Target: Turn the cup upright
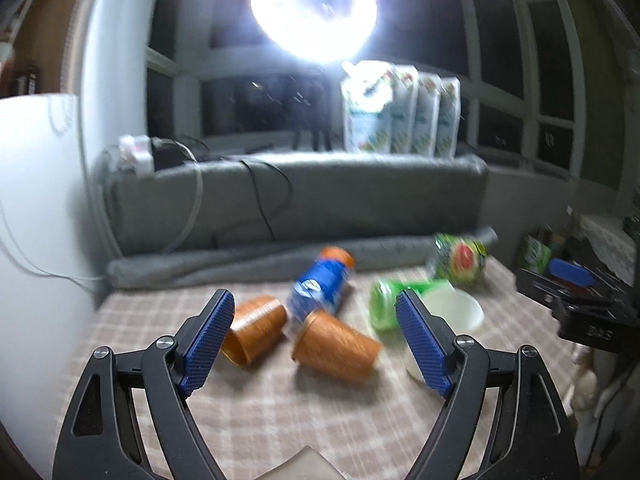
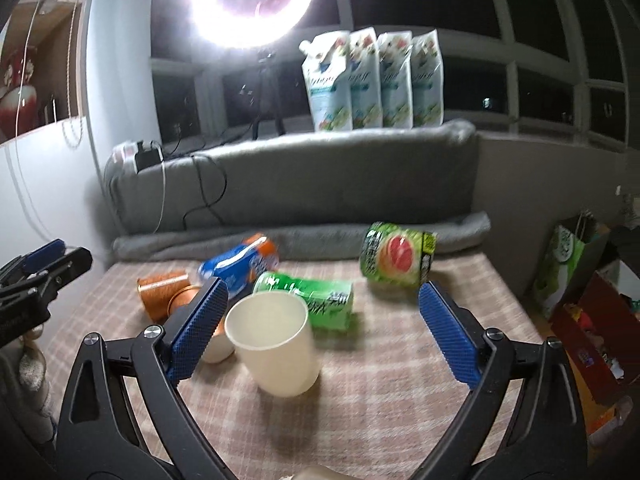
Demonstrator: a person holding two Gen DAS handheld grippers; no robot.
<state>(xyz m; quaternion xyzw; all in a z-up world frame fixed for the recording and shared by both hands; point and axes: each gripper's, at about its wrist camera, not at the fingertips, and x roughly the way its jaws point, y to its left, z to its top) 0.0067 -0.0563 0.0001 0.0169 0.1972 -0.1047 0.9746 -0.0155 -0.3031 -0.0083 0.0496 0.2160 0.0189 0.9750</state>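
Both grippers hover over a checked cloth (image 2: 380, 392) with jaws spread wide and nothing between the pads.

From the right wrist, the right gripper (image 2: 322, 326) frames a cream cup (image 2: 276, 344) standing upright, mouth up, near the cloth's middle. A second cream cup (image 2: 218, 346) sits just to its left, partly hidden behind the left pad; I cannot tell how it stands. A green can (image 2: 312, 296) lies on its side just behind the upright cup. A grapefruit can (image 2: 396, 256) lies farther back to the right, and a blue bottle (image 2: 240, 264) lies behind left. The left gripper (image 2: 40, 276) shows at the left edge.

From the left wrist, the left gripper (image 1: 314, 338) faces two copper cups, both on their sides: one (image 1: 256, 326) beside the left pad, mouth towards the camera, the other (image 1: 338, 348) between the pads, base towards the bottle. The picture is blurred
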